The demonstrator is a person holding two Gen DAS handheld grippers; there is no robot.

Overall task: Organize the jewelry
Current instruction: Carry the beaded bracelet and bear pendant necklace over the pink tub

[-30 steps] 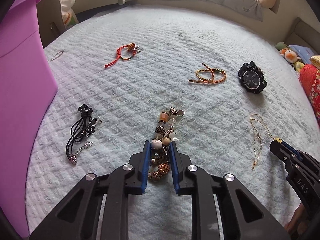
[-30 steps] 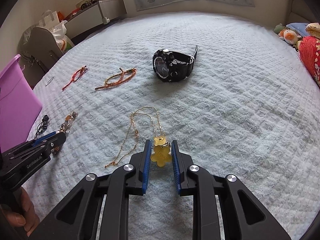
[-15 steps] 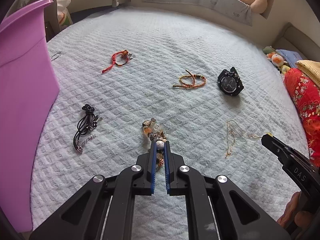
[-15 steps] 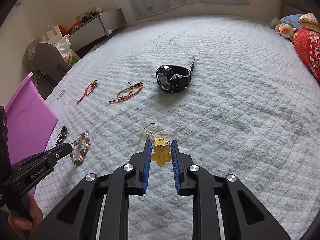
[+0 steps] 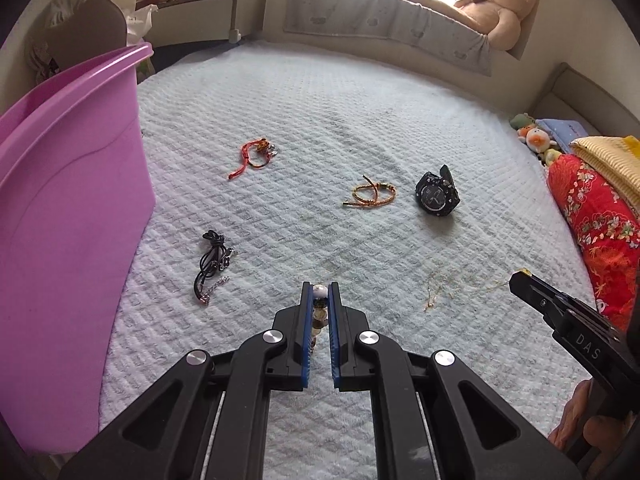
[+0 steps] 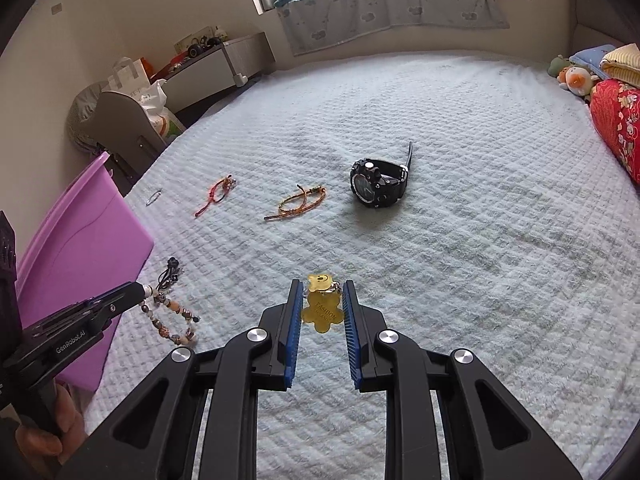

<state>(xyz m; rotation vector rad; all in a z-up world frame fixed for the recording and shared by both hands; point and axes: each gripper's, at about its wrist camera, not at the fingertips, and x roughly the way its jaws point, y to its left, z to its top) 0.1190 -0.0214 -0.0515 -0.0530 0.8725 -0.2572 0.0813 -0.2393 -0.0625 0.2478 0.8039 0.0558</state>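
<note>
The left tool (image 5: 320, 298) was pinched almost shut on the beaded bracelet (image 6: 170, 314), its blue pads (image 5: 307, 320) pressing a white bead at the tips while the rest of the strand hung below, raised off the bed (image 5: 320, 120). The right tool (image 6: 320, 300) stood narrowly open around a yellow bear pendant (image 6: 322, 312), with the pendant's clasp against the right pad; whether the pads truly gripped it could not be told. Its thin gold chain (image 5: 436, 288) trailed to the bed. Taking the black watch (image 5: 436, 196) as landmark, an orange braided bracelet (image 5: 370, 196) lay just left of it, a red cord bracelet (image 5: 254, 154) farther left, and a black cord necklace (image 5: 212, 264) well to its near left, close beside the purple bin (image 5: 72, 200).
</note>
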